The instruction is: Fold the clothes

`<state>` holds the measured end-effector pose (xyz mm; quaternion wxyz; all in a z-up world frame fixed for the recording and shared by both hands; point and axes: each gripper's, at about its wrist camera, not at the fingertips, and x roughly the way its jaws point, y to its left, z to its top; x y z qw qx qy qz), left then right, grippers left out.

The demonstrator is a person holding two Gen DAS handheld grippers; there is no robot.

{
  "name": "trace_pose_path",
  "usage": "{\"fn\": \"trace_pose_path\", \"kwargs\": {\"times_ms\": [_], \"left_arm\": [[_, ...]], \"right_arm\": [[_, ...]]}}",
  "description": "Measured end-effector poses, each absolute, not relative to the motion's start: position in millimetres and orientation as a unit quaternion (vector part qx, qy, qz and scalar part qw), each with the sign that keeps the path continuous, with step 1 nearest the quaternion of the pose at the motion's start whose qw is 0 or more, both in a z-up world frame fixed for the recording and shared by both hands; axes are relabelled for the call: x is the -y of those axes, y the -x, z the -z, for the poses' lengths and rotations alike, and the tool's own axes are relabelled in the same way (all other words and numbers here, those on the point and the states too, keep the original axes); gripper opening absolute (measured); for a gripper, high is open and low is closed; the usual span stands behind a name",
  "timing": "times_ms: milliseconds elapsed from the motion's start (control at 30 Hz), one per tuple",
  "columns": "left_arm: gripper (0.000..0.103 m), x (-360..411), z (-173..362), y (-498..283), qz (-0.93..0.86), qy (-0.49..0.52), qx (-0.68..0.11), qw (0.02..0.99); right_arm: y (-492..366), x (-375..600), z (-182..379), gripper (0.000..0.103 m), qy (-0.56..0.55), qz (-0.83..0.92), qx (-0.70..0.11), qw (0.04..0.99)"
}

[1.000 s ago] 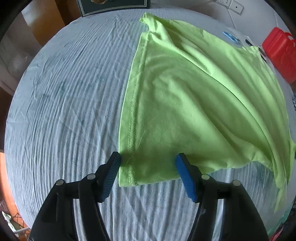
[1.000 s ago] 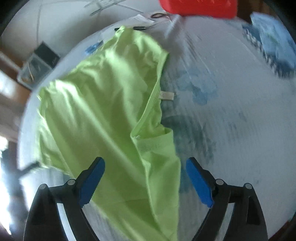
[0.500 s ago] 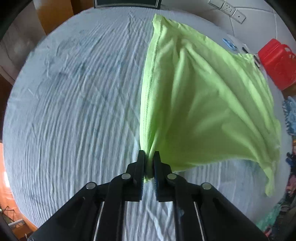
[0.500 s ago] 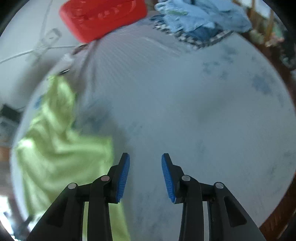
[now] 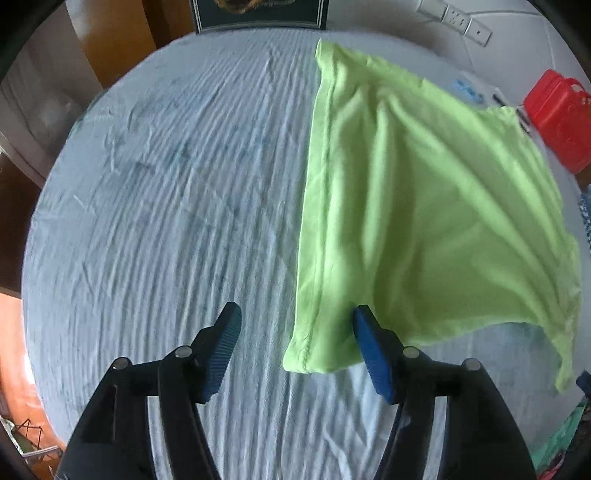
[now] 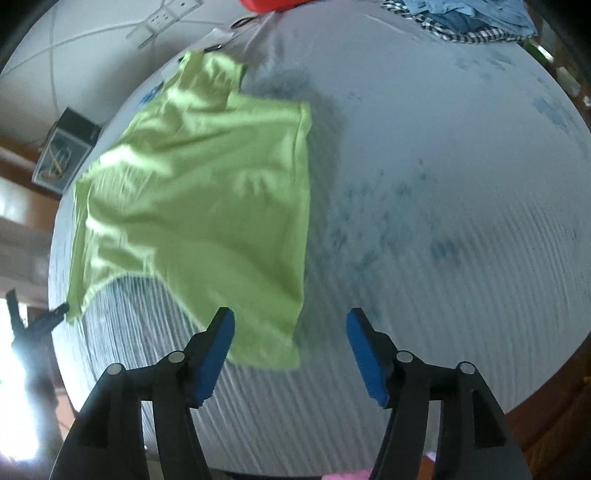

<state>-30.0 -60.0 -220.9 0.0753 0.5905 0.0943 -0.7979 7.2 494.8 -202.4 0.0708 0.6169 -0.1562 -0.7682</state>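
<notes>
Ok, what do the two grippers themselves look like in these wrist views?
Both look alike. The left gripper and the right gripper each have two matte black linkage fingers with round silver pivot pins, tipped by blue ribbed pads. No cables, markings or sleeves show in either view.

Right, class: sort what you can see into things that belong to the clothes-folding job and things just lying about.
Belongs to the job:
- lime green T-shirt
- left gripper, open
- right gripper, open
- pale blue bedsheet

Just lying about:
- red plastic basket
- pile of blue clothes
- wall sockets
</notes>
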Motion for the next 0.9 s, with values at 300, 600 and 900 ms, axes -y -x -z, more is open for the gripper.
{"fn": "trace_pose_path", "kwargs": {"times_ms": [300,600,900], "left_arm": [[0.006,38,225,32,0.804,-0.591,-0.065,0.016],[0.006,64,160,3,0.826,-0.554,-0.097,-0.009],[0.006,66,218,-18,0.782,-0.620,-0.064,0.006]], "right_arm": [[-14,-447,216,0.045,-0.613,0.782,0.070,0.086],[-18,-473,139,0.006,-0.560,0.809,0.134,0.119],[-40,-492,192,0.006,-0.655,0.736,0.148,0.089]]}}
